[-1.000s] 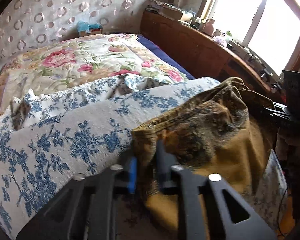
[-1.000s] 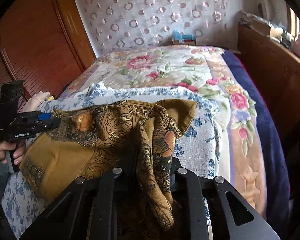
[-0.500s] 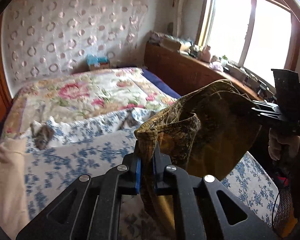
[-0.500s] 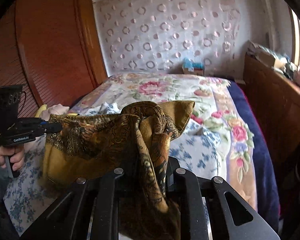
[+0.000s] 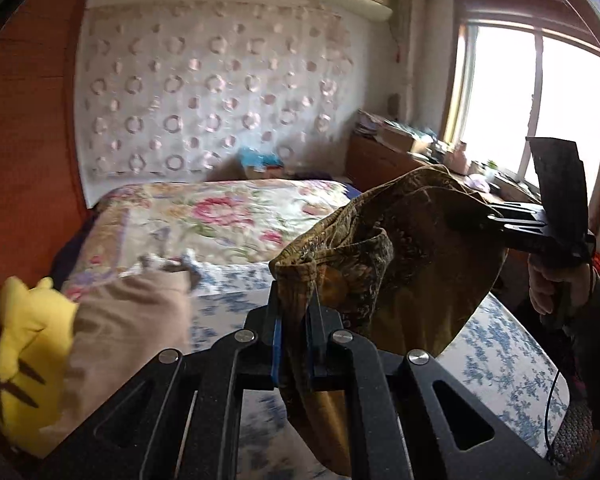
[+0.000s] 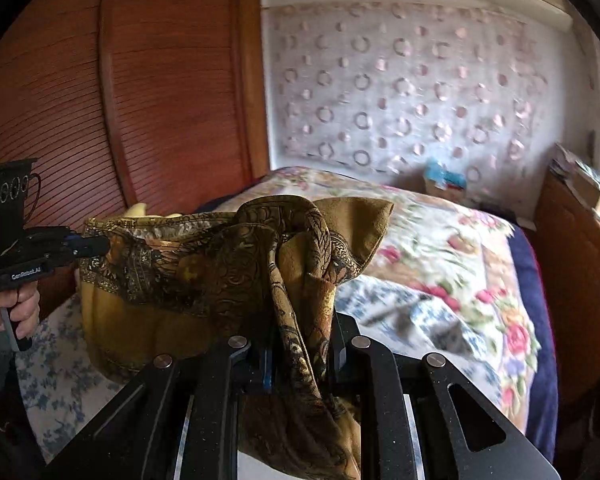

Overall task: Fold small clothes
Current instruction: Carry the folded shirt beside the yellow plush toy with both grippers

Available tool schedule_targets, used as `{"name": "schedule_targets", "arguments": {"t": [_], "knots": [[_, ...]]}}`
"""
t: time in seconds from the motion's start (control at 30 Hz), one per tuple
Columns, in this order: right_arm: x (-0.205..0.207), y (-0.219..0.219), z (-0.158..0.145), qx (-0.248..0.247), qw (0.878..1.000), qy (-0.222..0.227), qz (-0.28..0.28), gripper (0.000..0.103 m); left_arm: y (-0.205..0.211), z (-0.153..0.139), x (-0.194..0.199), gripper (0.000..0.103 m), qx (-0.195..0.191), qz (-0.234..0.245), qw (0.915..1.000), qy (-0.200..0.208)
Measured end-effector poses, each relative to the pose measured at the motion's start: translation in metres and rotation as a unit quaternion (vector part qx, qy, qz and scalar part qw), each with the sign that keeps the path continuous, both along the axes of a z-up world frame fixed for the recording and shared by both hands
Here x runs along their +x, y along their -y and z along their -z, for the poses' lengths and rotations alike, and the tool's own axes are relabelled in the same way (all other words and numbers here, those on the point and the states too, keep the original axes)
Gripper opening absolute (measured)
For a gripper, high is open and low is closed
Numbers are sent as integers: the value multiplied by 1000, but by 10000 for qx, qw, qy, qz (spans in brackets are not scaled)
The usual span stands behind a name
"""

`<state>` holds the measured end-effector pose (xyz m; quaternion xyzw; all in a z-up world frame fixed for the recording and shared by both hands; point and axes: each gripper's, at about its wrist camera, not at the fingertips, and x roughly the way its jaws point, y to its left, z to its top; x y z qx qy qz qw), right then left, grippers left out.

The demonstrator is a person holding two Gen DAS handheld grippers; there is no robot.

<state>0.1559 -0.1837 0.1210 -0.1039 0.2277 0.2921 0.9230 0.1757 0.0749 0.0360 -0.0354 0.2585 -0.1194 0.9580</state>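
Left wrist: ochre garment (image 5: 412, 264) now lifted off bed (image 5: 228, 216) — both grippers' fingers still clamp it.

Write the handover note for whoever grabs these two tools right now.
Left tool: shut on one edge of the brown patterned garment.
Right tool: shut on a bunched section of the same garment.
Garment: hangs slack between the two tools, in the air above the blue floral cloth spread on the bed. It is crumpled, not flat, with no fold visible.
Nearby: a beige garment and a yellow plush toy lie at the left side of the bed.
Done: garment picked up by both tools.
Left: probably spread it out, lay it flat on the blue floral cloth, fold it.
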Motion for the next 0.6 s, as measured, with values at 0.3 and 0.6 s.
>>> {"name": "schedule_targets", "arguments": {"t": [0.3, 0.6], "knots": [[51, -67, -7, -410, 9961, 101, -776, 18, -72, 12, -22, 9, -171, -777, 9968, 109], [104, -147, -27, -1145, 9789, 296, -1666, 18, -122, 38, -51, 9, -467, -1277, 9907, 30]]}}
